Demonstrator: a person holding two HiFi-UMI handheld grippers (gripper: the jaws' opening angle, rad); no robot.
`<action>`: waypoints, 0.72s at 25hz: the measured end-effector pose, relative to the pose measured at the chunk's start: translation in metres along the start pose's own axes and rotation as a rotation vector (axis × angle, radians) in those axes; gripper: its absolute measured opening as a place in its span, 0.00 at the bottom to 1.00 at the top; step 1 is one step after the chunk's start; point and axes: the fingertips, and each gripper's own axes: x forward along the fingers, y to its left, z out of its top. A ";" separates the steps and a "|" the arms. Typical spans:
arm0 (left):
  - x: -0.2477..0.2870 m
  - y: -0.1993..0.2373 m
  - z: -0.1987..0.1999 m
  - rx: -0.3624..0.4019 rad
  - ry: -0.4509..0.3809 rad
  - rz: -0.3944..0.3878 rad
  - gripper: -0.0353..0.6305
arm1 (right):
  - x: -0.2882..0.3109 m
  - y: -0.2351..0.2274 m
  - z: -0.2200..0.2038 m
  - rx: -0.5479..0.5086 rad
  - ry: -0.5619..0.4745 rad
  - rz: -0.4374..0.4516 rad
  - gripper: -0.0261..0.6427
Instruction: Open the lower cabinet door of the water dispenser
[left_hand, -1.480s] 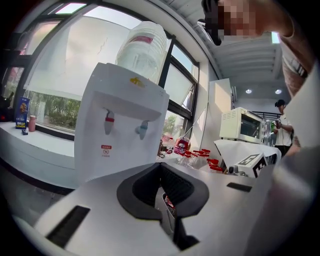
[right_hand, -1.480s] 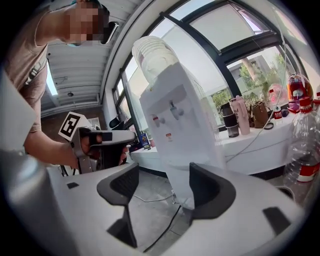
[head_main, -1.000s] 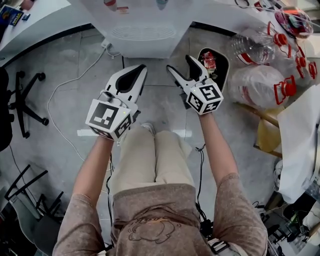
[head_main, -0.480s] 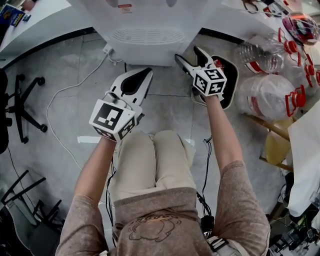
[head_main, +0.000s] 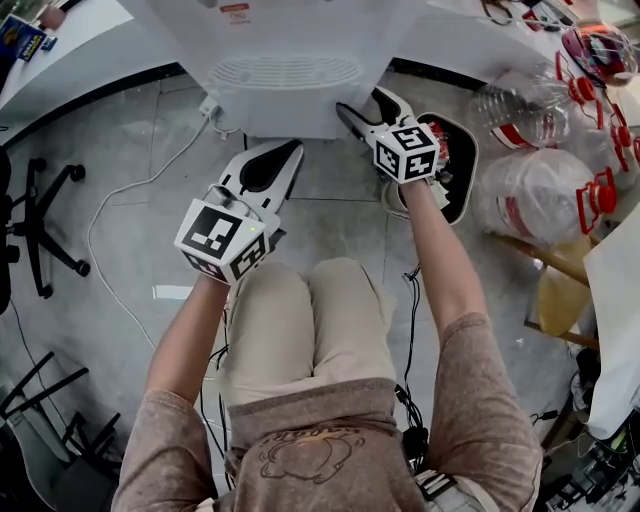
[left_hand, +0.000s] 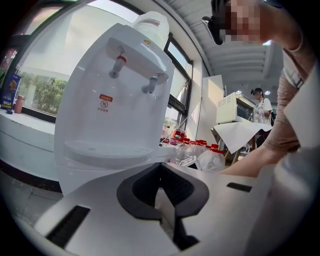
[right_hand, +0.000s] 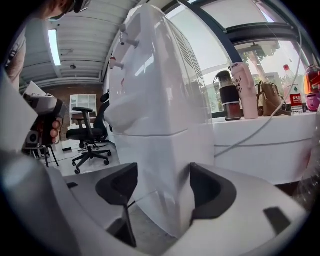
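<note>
left arm: bare forearm stretched forward and held back, so the left gripper (head_main: 290, 152) stops short of the dispenser's base and points almost level.
right arm: reaches further ahead, with the right gripper (head_main: 362, 102) at the dispenser's right front corner, tipped slightly down.
left fingers: pressed together at the tips (left_hand: 161, 167), with nothing between them.
right fingers: apart, having just closed in a little. The corner of the lower cabinet (right_hand: 165, 165) stands between them, and the left pad (right_hand: 120, 185) is clear of it. I cannot tell whether the right pad touches the side wall.
water dispenser (head_main: 285, 60): white, standing on the floor just ahead of both sets of fingertips. In the left gripper view it rises straight beyond the closed tips.
dispenser looks: rounded upper body, a grilled drip tray (left_hand: 105, 147), and a seam above the plain white lower box. The door's edge is not clear enough to judge.
count, grippers: 2.
count, dispensers: 1.
count, taps (left_hand: 118, 65): 2, high above the left fingertips.
count, water bottles (head_main: 535, 185): at least 2 clear ones with red handles, right of the right fingers.
count, bin (head_main: 468, 165): 1 black, just right of the right fingers.
count, office chair (right_hand: 89, 131): 1, left of the right fingers.
</note>
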 end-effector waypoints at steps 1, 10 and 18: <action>0.000 0.000 0.000 0.007 -0.002 -0.001 0.08 | 0.001 -0.001 0.001 -0.006 -0.004 -0.002 0.51; -0.002 0.000 -0.008 0.031 -0.006 0.004 0.08 | 0.003 -0.006 0.003 -0.004 -0.033 -0.014 0.45; -0.005 -0.003 -0.005 0.026 -0.026 0.004 0.08 | 0.002 -0.005 0.003 0.015 -0.037 -0.030 0.43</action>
